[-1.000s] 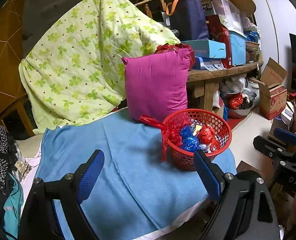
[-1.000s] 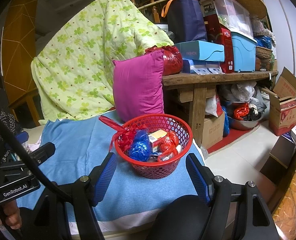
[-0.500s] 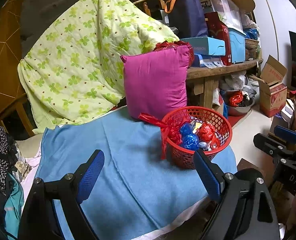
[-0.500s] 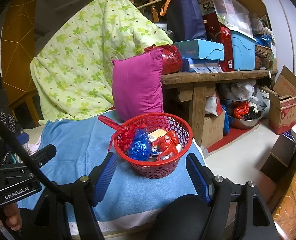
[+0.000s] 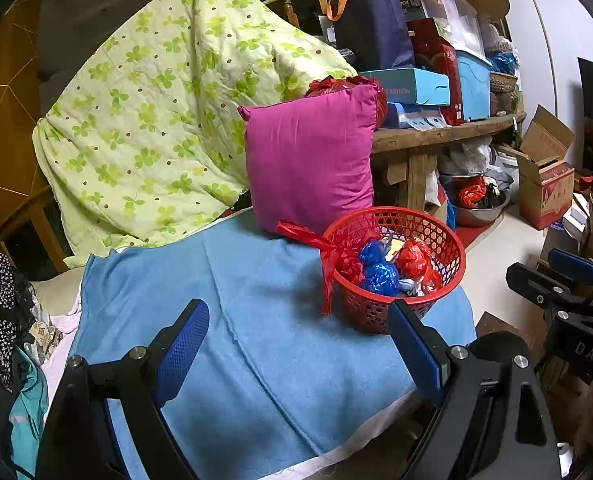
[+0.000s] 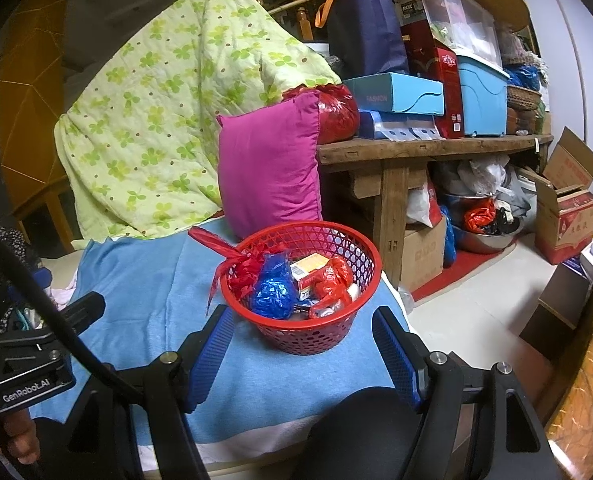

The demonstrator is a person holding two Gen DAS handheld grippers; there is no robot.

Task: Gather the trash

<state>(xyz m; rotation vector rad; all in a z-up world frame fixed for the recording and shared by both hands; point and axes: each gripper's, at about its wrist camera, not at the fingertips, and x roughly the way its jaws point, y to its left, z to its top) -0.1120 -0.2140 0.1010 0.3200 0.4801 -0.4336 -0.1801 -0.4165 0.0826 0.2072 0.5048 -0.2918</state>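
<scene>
A red plastic basket (image 5: 448,276) (image 6: 320,334) stands near the right end of a blue blanket (image 5: 264,320) (image 6: 144,280). Inside lie crumpled blue wrap (image 5: 378,274) (image 6: 272,290), red wrap (image 5: 414,258) (image 6: 332,280) and a small orange-white carton (image 6: 310,270); a red ribbon (image 5: 316,240) (image 6: 216,244) hangs over its left rim. My left gripper (image 5: 298,338) hovers open above the blanket, left of the basket. My right gripper (image 6: 302,340) is open too, just short of the basket, nothing between its fingers.
A magenta pillow (image 5: 312,160) (image 6: 272,168) leans behind the basket, against a green clover quilt (image 5: 168,112) (image 6: 168,112). A wooden bench (image 6: 428,148) on the right carries boxes and bins. Cardboard boxes (image 6: 568,208) and a metal bowl (image 6: 484,236) sit on the floor.
</scene>
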